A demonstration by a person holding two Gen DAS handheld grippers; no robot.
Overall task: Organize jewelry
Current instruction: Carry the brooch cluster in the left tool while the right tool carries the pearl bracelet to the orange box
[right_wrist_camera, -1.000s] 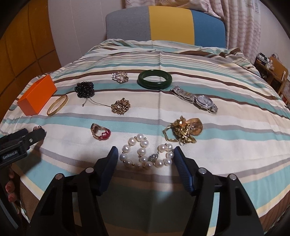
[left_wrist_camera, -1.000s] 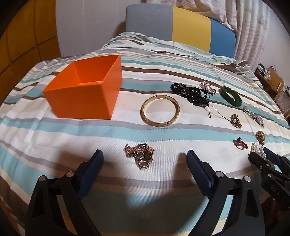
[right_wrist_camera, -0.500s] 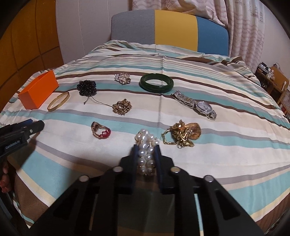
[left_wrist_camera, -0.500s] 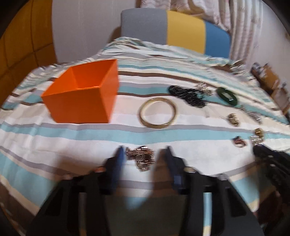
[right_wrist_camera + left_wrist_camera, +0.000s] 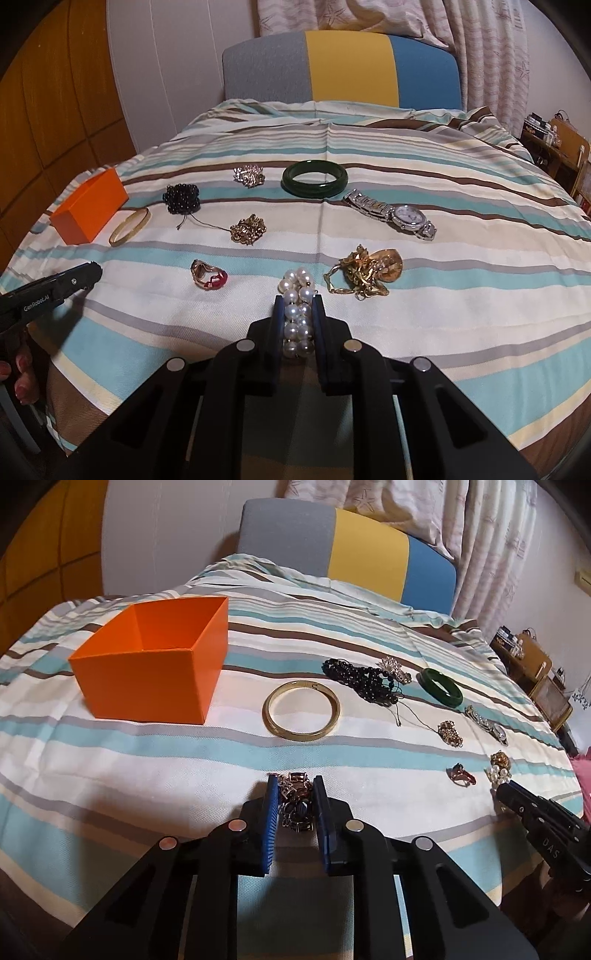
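Note:
An open orange box stands on the striped bedspread, far left; it shows smaller in the right wrist view as the orange box. My left gripper is shut on a dark-stone gold bracelet at the near edge. My right gripper is shut on a pearl bracelet. Spread over the bedspread lie a gold bangle, black beads, a green bangle, a silver watch, a red-stone ring and a gold chain pile.
A grey, yellow and blue headboard rises behind the bed. Curtains hang at the back right, with wooden furniture beside them. A small silver brooch and a gold cluster lie mid-bed. A person's fingers show at the left edge.
Both grippers went from open to shut: the left closed on the dark-stone bracelet, the right on the pearl bracelet, bunching the pearls into a column.

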